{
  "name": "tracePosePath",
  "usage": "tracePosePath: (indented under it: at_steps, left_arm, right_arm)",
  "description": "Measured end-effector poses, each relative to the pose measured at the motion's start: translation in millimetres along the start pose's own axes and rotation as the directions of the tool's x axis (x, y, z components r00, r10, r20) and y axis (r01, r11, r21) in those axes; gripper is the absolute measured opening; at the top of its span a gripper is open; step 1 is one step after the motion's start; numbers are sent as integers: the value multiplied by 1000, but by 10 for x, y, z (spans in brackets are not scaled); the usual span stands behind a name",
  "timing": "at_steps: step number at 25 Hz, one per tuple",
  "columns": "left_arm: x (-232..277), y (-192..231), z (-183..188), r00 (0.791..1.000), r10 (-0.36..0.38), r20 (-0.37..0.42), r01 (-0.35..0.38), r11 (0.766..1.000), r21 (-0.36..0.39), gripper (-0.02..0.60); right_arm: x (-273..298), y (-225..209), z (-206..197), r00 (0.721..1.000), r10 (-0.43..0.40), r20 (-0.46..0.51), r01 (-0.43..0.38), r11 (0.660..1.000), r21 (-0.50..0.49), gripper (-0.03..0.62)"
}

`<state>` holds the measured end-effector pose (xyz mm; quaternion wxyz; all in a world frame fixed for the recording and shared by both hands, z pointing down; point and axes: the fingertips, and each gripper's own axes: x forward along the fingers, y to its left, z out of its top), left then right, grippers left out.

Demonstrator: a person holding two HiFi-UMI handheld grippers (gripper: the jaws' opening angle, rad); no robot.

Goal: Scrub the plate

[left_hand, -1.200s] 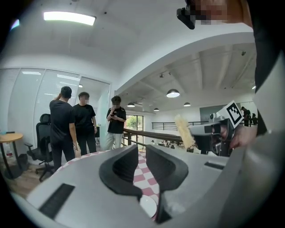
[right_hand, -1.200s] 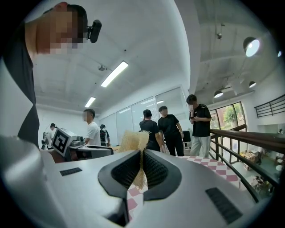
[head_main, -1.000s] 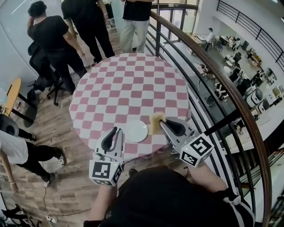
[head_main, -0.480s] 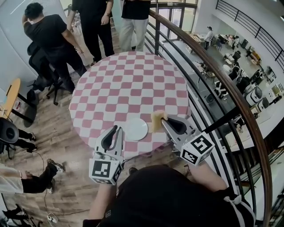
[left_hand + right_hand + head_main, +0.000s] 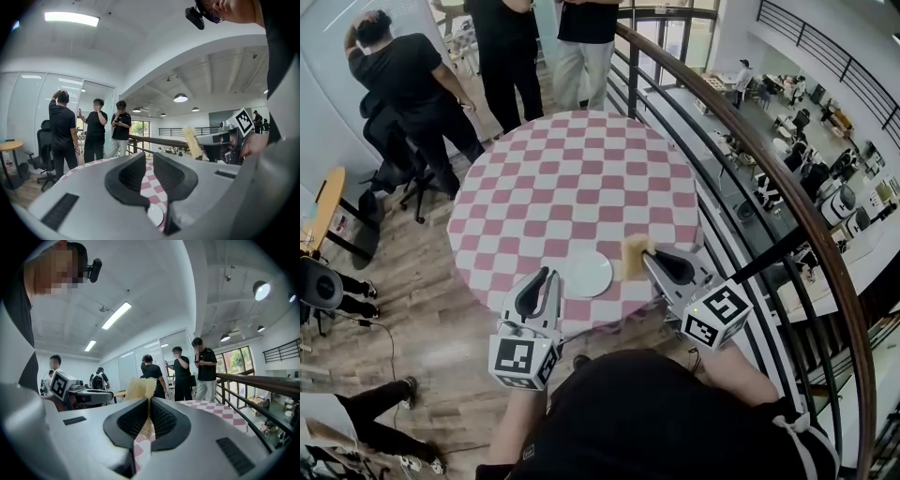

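Observation:
A small white plate lies near the front edge of a round table with a pink-and-white checked cloth. My right gripper hovers just right of the plate, shut on a yellow sponge that sticks out past its tips. In the right gripper view the sponge is pinched between the jaws of the right gripper. My left gripper hangs at the plate's left edge, slightly open and with nothing in it. In the left gripper view the plate shows through the gap of the left gripper.
A curved dark railing runs close along the table's right side, with a drop to a lower floor beyond. Three people stand at the table's far side. An office chair and a small wooden table stand at the left.
Both grippers have stayed almost still over the plate's edges. The people at the far side have shifted, and a person at the lower left has walked out of view.

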<state>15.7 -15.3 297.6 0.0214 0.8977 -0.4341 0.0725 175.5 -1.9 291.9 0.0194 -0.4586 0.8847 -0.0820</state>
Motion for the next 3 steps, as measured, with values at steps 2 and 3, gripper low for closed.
tracePosePath:
  at_steps: [2, 3]
  left_arm:
    - [2, 5, -36, 1000, 0, -1, 0, 1000, 2, 55]
    - [4, 7, -53, 1000, 0, -1, 0, 1000, 4, 55]
  right_arm:
    - [5, 2, -43, 1000, -1, 0, 1, 1000, 1, 31]
    - [7, 2, -62, 1000, -1, 0, 1, 1000, 1, 31]
